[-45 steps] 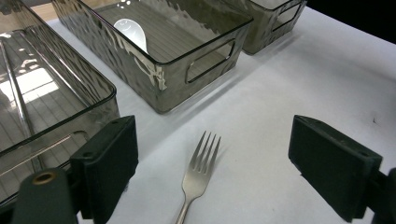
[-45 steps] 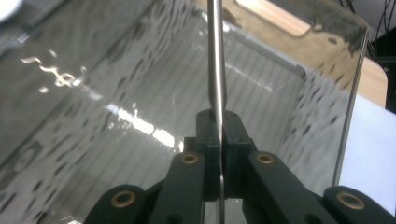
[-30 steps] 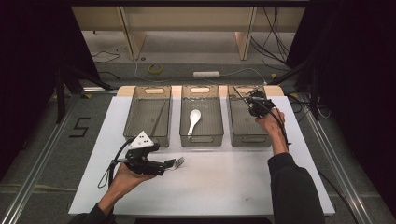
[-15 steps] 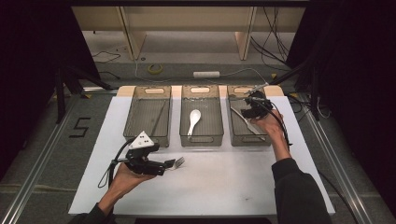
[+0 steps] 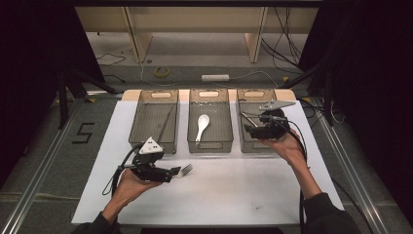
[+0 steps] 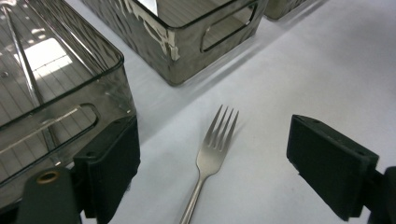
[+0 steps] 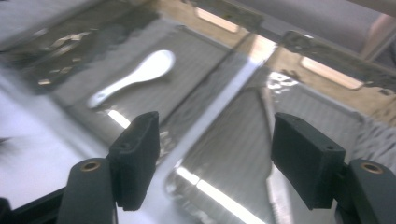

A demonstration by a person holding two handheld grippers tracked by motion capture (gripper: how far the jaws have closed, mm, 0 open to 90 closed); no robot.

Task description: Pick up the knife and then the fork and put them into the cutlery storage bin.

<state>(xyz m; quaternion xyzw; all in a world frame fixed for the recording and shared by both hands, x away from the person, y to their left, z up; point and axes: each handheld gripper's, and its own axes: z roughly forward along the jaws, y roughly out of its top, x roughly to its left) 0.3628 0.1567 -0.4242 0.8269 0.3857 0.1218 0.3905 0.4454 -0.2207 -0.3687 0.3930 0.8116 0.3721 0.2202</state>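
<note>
Three clear bins sit in a row; the left bin [image 6: 60, 93] stands close at upper left of the fork [image 6: 212, 154]. The fork lies flat on the white table [image 6: 303, 70] at lower centre, its tines pointing up-right, between the wide-open left gripper [image 6: 212, 168]. The right gripper [image 5: 253, 129], also wide, hovers over the right bin [image 5: 255, 100]; a white spoon [image 5: 201, 125] lies in the middle bin.
</note>
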